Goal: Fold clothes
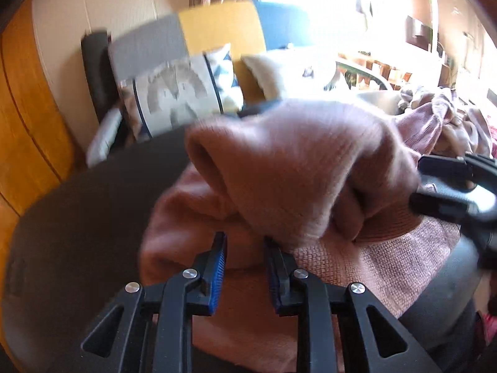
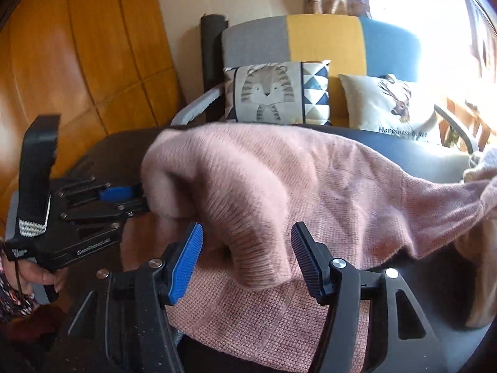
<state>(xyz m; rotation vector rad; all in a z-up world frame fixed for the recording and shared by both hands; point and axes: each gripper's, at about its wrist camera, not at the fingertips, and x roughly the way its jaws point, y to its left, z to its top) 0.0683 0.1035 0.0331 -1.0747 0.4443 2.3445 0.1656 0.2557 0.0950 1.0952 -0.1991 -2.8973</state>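
A fuzzy pink sweater [image 2: 310, 180] lies on the dark round table [image 2: 419, 161], with one part folded over itself into a thick roll [image 1: 295, 171]. Beneath it shows a coarser pink knit [image 2: 264, 310]. My right gripper [image 2: 248, 227] is open wide. The hanging edge of the fold sits between its fingers, and the pads do not press on it. My left gripper [image 1: 245, 242] has its pads apart, with its tips at the left end of the fold [image 2: 144, 200] and fabric brushing its right finger. In the left wrist view the right gripper [image 1: 416, 183] is at the fold's right end.
Behind the table stands a sofa [image 2: 323, 34] with a grey, yellow and blue back, a tiger cushion [image 2: 267, 93] and a deer cushion [image 2: 388, 102]. More clothes are piled at the far right [image 1: 450, 115]. Wooden panelling [image 2: 77, 62] fills the left. A hand [image 2: 40, 276] holds the left gripper.
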